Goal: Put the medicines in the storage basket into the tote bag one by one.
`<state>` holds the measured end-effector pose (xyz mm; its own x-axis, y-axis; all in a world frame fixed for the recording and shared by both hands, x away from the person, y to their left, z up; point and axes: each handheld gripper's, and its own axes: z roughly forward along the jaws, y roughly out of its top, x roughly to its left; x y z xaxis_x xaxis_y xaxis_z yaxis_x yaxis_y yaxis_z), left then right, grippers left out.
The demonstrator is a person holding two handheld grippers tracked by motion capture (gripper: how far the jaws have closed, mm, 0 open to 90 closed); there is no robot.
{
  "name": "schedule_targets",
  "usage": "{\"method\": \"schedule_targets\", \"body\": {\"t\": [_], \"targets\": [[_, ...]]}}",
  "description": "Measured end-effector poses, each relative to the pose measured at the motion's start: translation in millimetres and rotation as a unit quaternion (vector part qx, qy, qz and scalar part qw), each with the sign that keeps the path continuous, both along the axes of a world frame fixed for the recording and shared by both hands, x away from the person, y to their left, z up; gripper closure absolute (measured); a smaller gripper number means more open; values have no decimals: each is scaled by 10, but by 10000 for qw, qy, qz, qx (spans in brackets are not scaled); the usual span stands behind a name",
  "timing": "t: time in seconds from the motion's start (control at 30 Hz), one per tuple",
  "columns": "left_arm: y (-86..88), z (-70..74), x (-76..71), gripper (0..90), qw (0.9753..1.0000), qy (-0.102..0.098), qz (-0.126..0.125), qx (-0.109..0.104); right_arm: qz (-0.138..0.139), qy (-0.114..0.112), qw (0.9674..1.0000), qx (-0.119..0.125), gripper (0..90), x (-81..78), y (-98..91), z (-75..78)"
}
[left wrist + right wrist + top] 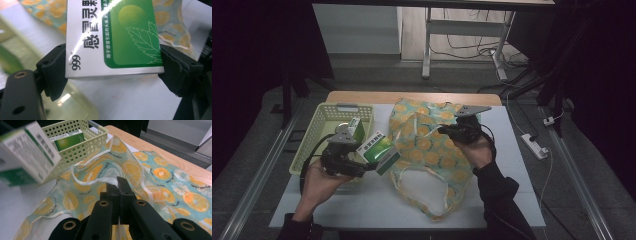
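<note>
My left gripper (373, 161) is shut on a white and green medicine box (377, 149), held above the table between the basket and the bag. In the left gripper view both black jaws press the sides of the box (112, 37). A cloth bag (427, 150) printed with orange slices lies across the white table top. At the bag's upper right, my right gripper (457, 131) is shut on the bag's rim and holds it lifted. In the right gripper view the closed jaws of the right gripper (117, 182) pinch the pale hem of the bag (160, 175), and the held box (27, 152) hangs at the upper left.
A pale yellow perforated basket (319, 120) stands at the table's left, with another green box (356, 128) in it; the basket (82, 147) and that box (68, 141) sit at the top of the right gripper view. A wooden strip (412, 96) edges the far side. White table (377, 200) lies in front.
</note>
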<state>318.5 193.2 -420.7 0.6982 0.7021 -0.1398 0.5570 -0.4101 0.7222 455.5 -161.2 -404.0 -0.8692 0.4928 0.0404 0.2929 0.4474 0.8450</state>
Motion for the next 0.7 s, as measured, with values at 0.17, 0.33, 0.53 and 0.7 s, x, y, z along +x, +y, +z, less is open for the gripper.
{"method": "schedule_targets", "body": {"t": [0.17,0.33,0.53,0.7], "targets": [[-172,-94,56,176,9997,106,-200,84,-5,-1,10000,-10,897,0,3,-1],[-327,-139,90,176,9989,170,-424,94,-7,0,10000,-11,897,1,3,-2],[-513,-166,108,176,9972,228,-702,114,-8,7,10000,-8,898,3,5,-5],[-703,-214,173,176,9952,314,-899,207,-11,-1,10000,-11,897,0,9,-3]]}}
